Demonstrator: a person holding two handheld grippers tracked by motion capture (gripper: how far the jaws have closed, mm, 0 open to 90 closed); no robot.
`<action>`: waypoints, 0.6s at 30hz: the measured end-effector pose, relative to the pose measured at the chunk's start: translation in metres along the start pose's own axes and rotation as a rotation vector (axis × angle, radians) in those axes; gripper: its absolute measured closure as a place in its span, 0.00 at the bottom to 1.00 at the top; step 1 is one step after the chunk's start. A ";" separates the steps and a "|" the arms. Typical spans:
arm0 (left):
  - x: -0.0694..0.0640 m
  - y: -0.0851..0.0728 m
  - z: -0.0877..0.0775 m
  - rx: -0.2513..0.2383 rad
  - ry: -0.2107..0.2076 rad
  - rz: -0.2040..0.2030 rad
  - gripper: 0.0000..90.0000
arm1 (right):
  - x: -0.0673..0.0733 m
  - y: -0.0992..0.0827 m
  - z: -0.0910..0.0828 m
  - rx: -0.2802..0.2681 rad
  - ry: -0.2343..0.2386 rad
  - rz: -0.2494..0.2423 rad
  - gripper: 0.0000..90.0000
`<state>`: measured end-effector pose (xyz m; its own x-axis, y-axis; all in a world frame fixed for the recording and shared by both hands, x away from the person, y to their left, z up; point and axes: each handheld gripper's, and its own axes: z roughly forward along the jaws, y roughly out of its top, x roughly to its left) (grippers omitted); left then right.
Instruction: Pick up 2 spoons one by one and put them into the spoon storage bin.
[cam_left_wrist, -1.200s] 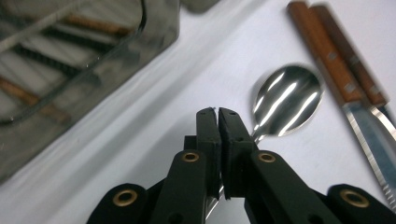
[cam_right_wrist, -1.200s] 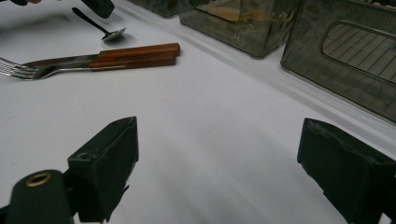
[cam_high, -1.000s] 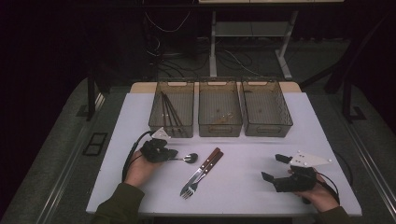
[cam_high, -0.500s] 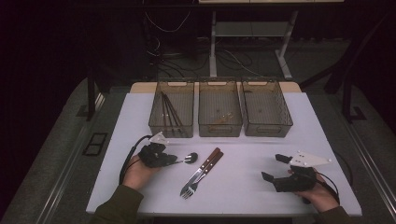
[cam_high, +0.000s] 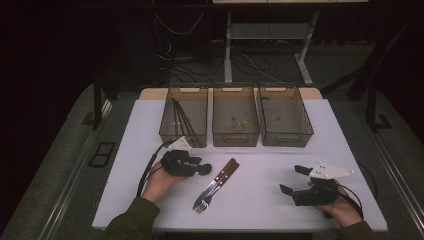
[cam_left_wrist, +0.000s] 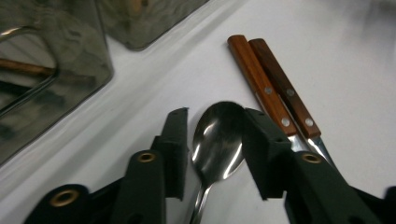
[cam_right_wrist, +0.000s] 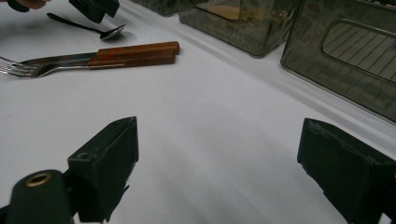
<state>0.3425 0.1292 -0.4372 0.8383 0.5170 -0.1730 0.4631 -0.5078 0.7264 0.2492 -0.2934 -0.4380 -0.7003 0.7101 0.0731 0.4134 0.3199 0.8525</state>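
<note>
Steel spoon (cam_left_wrist: 218, 140) lies flat on the white counter (cam_high: 260, 205), bowl sitting between my left gripper (cam_left_wrist: 215, 122) jaws. Those jaws have just been opening; there's a gap on the left side of the bowl, the right jaw sits at its edge, and I can't tell if it touches. No squeeze on it that I can see. From the right gripper view the spoon (cam_right_wrist: 88, 29) rests on the counter with the left gripper (cam_right_wrist: 95, 8) above its handle end.

Two wood-handled forks (cam_high: 216, 185) lie side by side just right of the spoon, handles toward the bins, tines toward me. Close to the spoon bowl, not touching as far as I can see.

Right gripper (cam_high: 295, 179) rests on the counter, well apart from the cutlery, jaws wide, nothing between them.

Three smoky clear bins in a row at the back: left bin (cam_high: 170, 131) holds dark stick-like utensils, middle bin (cam_high: 236, 137) has a few small bits on its floor, right bin (cam_high: 286, 136) contents I can't make out.
</note>
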 end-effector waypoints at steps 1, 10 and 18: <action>0.000 0.000 0.003 0.007 0.005 0.003 0.61 | 0.000 0.000 0.000 -0.001 0.000 -0.001 0.14; 0.001 -0.002 0.013 0.049 0.012 0.017 0.54 | 0.000 0.000 0.001 0.001 0.000 -0.002 0.14; -0.005 -0.002 0.012 0.071 0.018 0.054 0.60 | 0.000 0.000 0.000 0.000 -0.001 -0.004 0.14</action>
<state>0.3408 0.1192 -0.4463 0.8576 0.4996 -0.1224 0.4371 -0.5823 0.6854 0.2494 -0.2934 -0.4382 -0.7016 0.7092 0.0694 0.4106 0.3227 0.8528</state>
